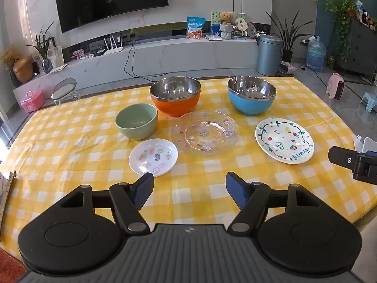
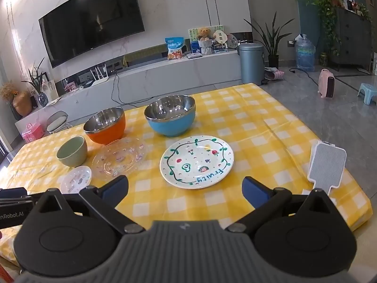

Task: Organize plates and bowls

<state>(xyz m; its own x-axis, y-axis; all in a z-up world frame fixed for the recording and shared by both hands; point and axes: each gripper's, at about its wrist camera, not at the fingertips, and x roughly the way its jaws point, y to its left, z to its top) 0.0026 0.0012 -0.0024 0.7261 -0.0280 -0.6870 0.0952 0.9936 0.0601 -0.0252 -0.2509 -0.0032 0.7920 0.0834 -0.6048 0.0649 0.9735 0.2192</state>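
Observation:
On the yellow checked tablecloth [image 1: 70, 146] stand an orange steel bowl [image 1: 175, 97], a blue steel bowl [image 1: 251, 95] and a green ceramic bowl [image 1: 136, 120]. In front of them lie a small white sticker plate [image 1: 153, 156], a clear glass plate [image 1: 204, 132] and a white "Fruity" plate [image 1: 284, 140]. My left gripper [image 1: 189, 192] hovers open just short of the small white plate, nothing between its fingers. My right gripper [image 2: 185, 192] is open and empty just short of the "Fruity" plate [image 2: 196, 161]. The right view also holds the blue bowl [image 2: 170, 117], orange bowl [image 2: 104, 125] and green bowl [image 2: 71, 151].
A white handled object with a grey face [image 2: 327, 167] lies near the table's right edge. The table's right edge [image 2: 353, 179] drops to a grey floor. A binder edge [image 1: 7, 188] shows at the far left. Beyond the table are a TV console [image 1: 141, 56] and a bin [image 1: 268, 55].

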